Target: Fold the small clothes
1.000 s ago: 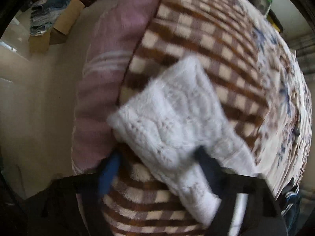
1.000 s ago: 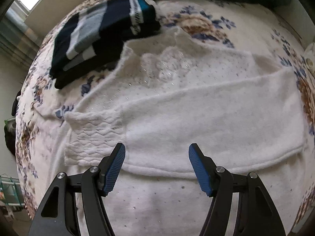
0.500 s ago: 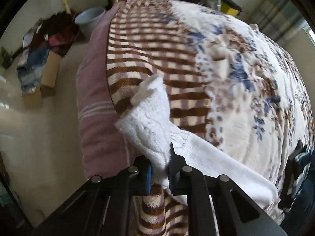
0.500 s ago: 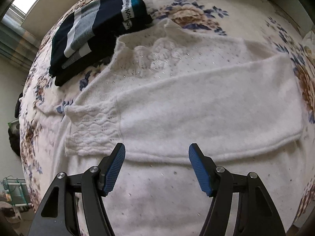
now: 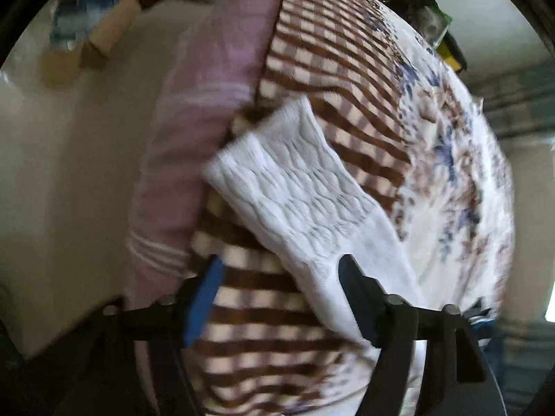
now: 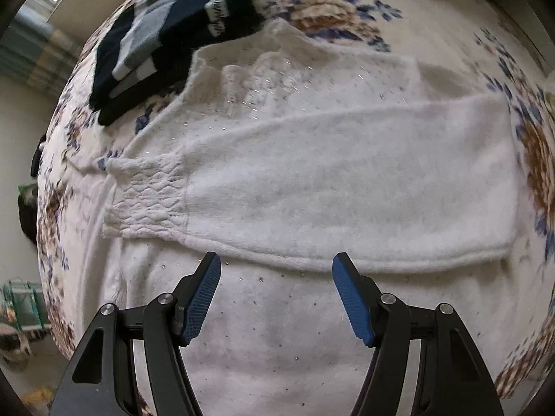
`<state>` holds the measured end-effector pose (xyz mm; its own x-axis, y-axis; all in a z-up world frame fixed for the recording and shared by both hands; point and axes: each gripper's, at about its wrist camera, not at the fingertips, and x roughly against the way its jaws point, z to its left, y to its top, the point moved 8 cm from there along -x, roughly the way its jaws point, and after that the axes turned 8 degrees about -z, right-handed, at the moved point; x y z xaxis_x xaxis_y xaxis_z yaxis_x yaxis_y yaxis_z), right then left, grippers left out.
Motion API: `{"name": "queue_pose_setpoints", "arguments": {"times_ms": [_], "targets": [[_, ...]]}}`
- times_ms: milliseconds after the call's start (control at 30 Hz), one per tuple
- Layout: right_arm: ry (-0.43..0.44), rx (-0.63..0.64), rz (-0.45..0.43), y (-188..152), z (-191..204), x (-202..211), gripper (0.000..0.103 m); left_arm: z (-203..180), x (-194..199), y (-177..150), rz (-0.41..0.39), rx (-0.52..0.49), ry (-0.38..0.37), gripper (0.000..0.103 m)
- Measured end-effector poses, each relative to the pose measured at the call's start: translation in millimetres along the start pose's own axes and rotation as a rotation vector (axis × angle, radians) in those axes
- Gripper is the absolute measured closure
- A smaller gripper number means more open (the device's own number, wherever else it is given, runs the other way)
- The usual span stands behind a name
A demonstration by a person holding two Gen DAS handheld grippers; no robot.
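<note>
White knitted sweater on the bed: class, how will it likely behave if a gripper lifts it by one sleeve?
The sweater will probably droop: its sleeve already lies limp on the blanket. It looks fluffy, so likely light and not slippery.

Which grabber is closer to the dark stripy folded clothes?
Right. The right gripper hovers open over the white sweater, with the striped clothes just beyond. The left gripper is at the bed's checked edge.

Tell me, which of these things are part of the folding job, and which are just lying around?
Part of the job:
white knit sweater
its free sleeve cuff
left gripper, open
right gripper, open

Just lying about:
folded navy striped garment
floral bedspread
brown checked blanket
cardboard box
</note>
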<state>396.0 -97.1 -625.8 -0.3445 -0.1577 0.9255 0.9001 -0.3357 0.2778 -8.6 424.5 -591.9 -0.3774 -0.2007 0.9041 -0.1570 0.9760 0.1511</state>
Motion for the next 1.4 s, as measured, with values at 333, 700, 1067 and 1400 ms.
{"name": "queue_pose_setpoints", "arguments": {"times_ms": [333,700,1067,1400], "targets": [[-0.026,0.039,-0.016,14,10,1,0.034,-25,-21,48,-0.240,-0.060,0.172,0.093],[-0.103,0.007,-0.002,6,-31,1,0.034,-226,70,-19,-0.432,-0.612,-0.094,0.094],[-0.185,-0.124,-0.039,-3,-132,12,0.034,-377,54,-362,-0.063,-1.207,-0.439,0.094],[-0.228,-0.200,-0.045,10,-206,20,0.034,-337,27,-574,0.228,-1.525,-0.423,0.089]]}}
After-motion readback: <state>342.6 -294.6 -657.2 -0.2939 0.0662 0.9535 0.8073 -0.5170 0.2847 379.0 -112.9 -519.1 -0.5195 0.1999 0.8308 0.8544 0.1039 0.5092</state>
